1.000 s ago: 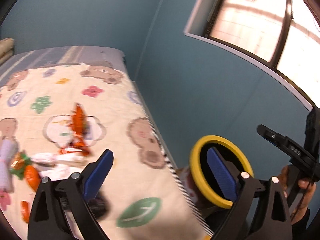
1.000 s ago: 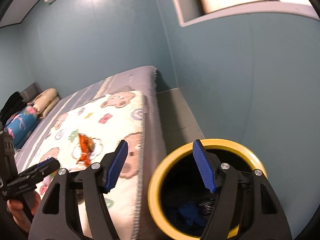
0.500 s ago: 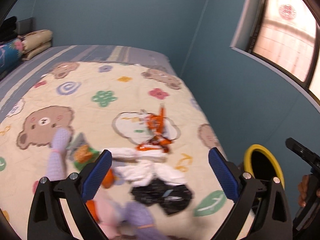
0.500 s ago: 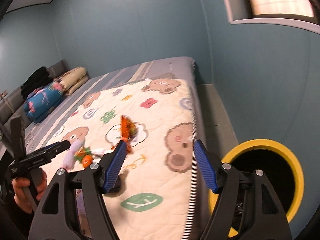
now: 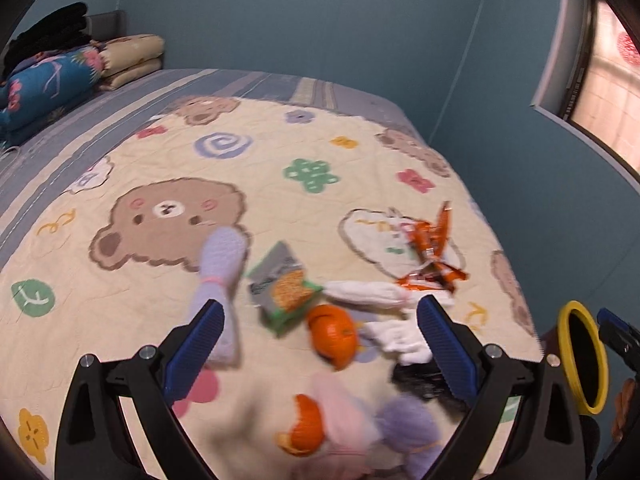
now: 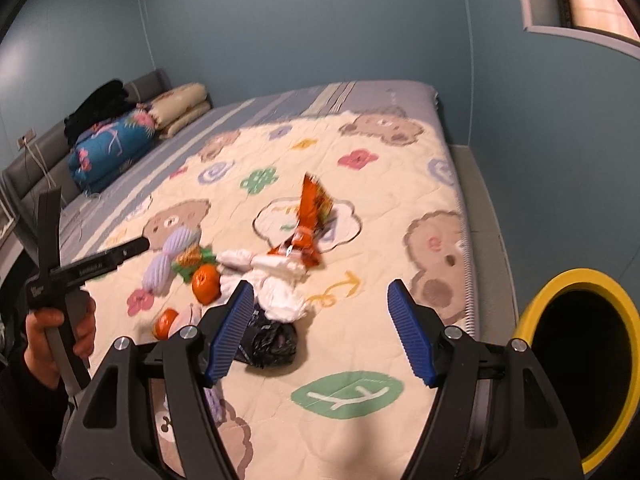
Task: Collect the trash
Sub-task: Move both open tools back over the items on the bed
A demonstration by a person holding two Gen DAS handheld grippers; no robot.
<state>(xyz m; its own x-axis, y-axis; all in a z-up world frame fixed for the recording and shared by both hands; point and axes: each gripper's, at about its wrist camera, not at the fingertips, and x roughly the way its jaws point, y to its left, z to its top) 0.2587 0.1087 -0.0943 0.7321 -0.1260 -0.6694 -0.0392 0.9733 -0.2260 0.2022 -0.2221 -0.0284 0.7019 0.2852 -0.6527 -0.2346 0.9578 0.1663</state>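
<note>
Both tools hang over the bed [image 6: 400, 128], each spread wide with nothing between the pads. The left tool [image 5: 320, 344] looks down on an orange [image 5: 332, 330], a snack packet [image 5: 282, 284] and white tissues [image 5: 368, 292] (all scattered on the quilt). The right tool [image 6: 320, 332] faces a black wrapper [image 6: 274, 340]; the yellow-rimmed bin [image 6: 576, 280] sits beside the bed.

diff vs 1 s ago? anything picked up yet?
Both views swung off the yellow-rimmed bin toward the litter on the quilt: orange wrapper, tissues, black bag. Left tool and right tool were open and empty throughout; nothing taken or released. Litter unmoved.
</note>
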